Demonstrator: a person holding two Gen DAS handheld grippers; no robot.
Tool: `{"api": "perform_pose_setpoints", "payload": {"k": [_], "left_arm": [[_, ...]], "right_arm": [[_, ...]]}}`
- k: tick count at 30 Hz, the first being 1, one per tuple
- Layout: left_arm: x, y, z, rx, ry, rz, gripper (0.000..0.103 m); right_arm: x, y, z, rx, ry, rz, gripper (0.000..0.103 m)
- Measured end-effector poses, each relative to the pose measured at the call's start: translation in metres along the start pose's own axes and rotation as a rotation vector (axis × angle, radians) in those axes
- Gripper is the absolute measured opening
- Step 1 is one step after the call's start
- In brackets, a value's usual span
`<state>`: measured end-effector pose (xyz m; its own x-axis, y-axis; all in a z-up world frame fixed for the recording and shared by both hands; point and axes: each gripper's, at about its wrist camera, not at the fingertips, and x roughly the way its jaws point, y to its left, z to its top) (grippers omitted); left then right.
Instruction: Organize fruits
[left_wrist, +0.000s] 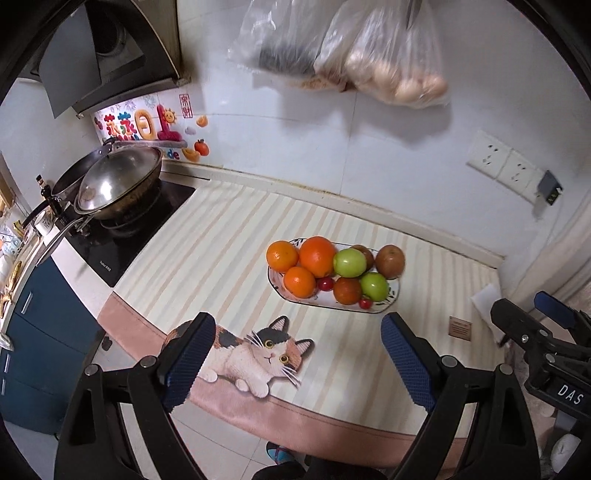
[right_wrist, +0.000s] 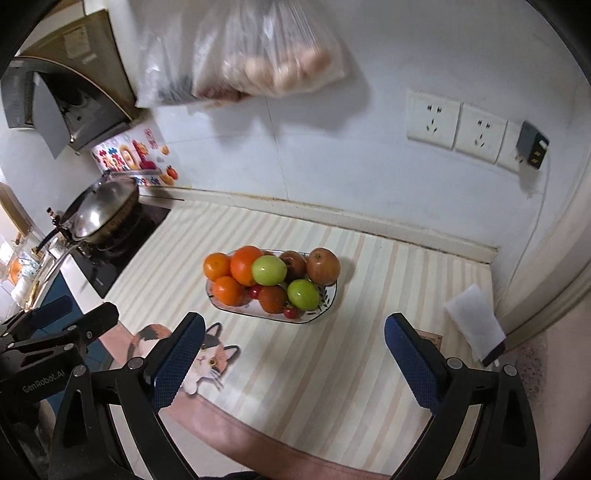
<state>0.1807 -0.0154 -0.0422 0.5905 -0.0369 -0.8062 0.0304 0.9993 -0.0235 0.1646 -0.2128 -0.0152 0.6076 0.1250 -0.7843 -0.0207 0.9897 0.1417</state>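
A white patterned plate (left_wrist: 392, 300) (right_wrist: 330, 297) sits on the striped counter mat, piled with fruit: three oranges (left_wrist: 317, 256) (right_wrist: 245, 264), two green apples (left_wrist: 349, 262) (right_wrist: 269, 270), brownish-red fruits (left_wrist: 390, 260) (right_wrist: 323, 266) and small red cherries (left_wrist: 325, 283) (right_wrist: 291, 312). My left gripper (left_wrist: 297, 360) is open and empty, held above the mat's near edge, in front of the plate. My right gripper (right_wrist: 293, 360) is open and empty, also short of the plate. Each gripper shows at the side of the other's view.
A lidded wok (left_wrist: 118, 182) (right_wrist: 101, 212) stands on the black stove at the left. Plastic bags of food (left_wrist: 388, 55) (right_wrist: 258, 55) hang on the wall above. Wall sockets (right_wrist: 458, 125) are at the right. A white folded cloth (right_wrist: 474, 323) lies at the mat's right end.
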Motion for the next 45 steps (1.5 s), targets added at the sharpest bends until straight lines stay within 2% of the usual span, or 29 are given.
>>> {"api": "perform_pose_setpoints", "payload": {"k": [10, 20, 24, 28, 35, 45], "left_arm": [[-0.051, 0.005, -0.022, 0.006, -0.043, -0.006, 0.092], [-0.063, 0.008, -0.033, -0.002, -0.050, -0.001, 0.092], [-0.061, 0.009, -0.030, -0.008, -0.055, -0.005, 0.092], [-0.049, 0.010, -0.022, -0.012, -0.058, 0.002, 0.102], [-0.019, 0.009, -0.007, -0.022, -0.054, 0.039, 0.102], [0.032, 0.002, 0.006, -0.013, 0.001, 0.075, 0.102]], "right_arm": [[-0.066, 0.021, -0.018, -0.028, -0.052, 0.008, 0.100], [-0.085, 0.027, -0.026, -0.028, -0.059, 0.017, 0.100], [-0.080, 0.027, -0.022, -0.024, -0.060, 0.023, 0.101], [-0.063, 0.024, -0.014, -0.017, -0.054, 0.020, 0.102], [-0.023, 0.013, 0.004, -0.001, -0.043, -0.023, 0.103], [0.035, 0.002, 0.022, -0.005, -0.012, -0.062, 0.103]]}}
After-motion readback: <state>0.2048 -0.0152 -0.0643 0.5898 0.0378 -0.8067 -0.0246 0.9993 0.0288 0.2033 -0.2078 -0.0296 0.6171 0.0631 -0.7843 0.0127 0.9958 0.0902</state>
